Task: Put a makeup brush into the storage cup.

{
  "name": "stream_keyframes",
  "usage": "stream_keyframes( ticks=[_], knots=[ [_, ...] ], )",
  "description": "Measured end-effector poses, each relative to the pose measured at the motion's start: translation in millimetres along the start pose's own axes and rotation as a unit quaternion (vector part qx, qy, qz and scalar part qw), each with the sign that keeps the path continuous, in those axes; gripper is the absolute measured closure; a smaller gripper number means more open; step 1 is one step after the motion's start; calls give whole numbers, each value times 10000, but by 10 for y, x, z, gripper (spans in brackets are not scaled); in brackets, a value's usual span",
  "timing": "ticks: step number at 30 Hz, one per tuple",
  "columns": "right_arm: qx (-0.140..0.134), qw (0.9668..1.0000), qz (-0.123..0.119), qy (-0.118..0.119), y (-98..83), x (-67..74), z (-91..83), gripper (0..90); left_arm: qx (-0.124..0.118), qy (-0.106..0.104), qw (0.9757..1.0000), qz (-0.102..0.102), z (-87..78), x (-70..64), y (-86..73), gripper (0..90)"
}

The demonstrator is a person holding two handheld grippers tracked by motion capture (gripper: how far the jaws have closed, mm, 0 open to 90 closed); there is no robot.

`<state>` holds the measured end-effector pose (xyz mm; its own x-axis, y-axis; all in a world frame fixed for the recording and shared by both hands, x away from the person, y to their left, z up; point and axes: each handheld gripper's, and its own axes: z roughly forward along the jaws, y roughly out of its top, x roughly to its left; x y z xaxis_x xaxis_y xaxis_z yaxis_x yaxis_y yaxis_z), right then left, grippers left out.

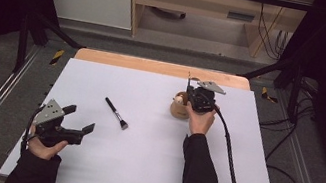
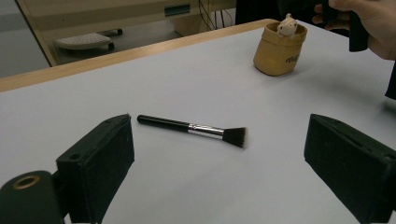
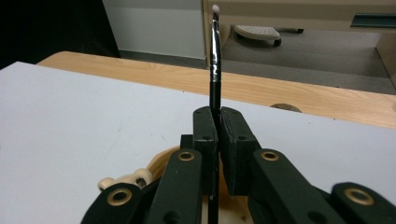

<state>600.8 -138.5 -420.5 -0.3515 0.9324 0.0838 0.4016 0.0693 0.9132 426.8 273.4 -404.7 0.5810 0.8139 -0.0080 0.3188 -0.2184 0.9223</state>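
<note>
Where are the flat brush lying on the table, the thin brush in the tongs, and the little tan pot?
flat brush (image 2: pixel 205 130), left gripper view, on its silver collar.
thin brush (image 3: pixel 214 60), right gripper view, on its upright stem above the shut tongs.
tan pot (image 2: pixel 276 53), left gripper view, on its side wall.

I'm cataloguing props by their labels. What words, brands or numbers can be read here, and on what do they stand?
Tan holder: dark lettering low on its side, too small and blurred to read.
Flat brush lying on the table: no readable marking on its handle or ferrule.
Thin brush held in the right claw: none visible.
White table mat: none.
Nothing can be quoted as it reads.
</note>
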Motion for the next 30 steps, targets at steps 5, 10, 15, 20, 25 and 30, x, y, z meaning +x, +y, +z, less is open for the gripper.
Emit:
stream_keyframes(
  ticks=[5, 10, 15, 20, 25, 30],
  knots=[
    [163, 9998, 99, -17, -61, -43, -36, 854, -3, 0, 10000, 5, -1, -1, 1, 78],
    [266, 9996, 94, 24, -92, -72, -87, 851, -18, 5, 10000, 4, -2, -4, 3, 78],
    [228, 9997, 114, 44, -98, -100, -202, 817, -14, 6, 10000, 8, 0, -2, 1, 78],
    [136, 9997, 107, 194, -60, -102, -364, 759, -25, 11, 10000, 5, 4, -5, -1, 78],
    [84, 9991, 23, 426, -38, -86, -576, 665, -25, 11, 10000, -14, 11, -12, -4, 76],
    [32, 9978, -54, 663, -39, -87, -790, 579, 2, 4, 10000, 32, 11, -24, 0, 75]
  ],
)
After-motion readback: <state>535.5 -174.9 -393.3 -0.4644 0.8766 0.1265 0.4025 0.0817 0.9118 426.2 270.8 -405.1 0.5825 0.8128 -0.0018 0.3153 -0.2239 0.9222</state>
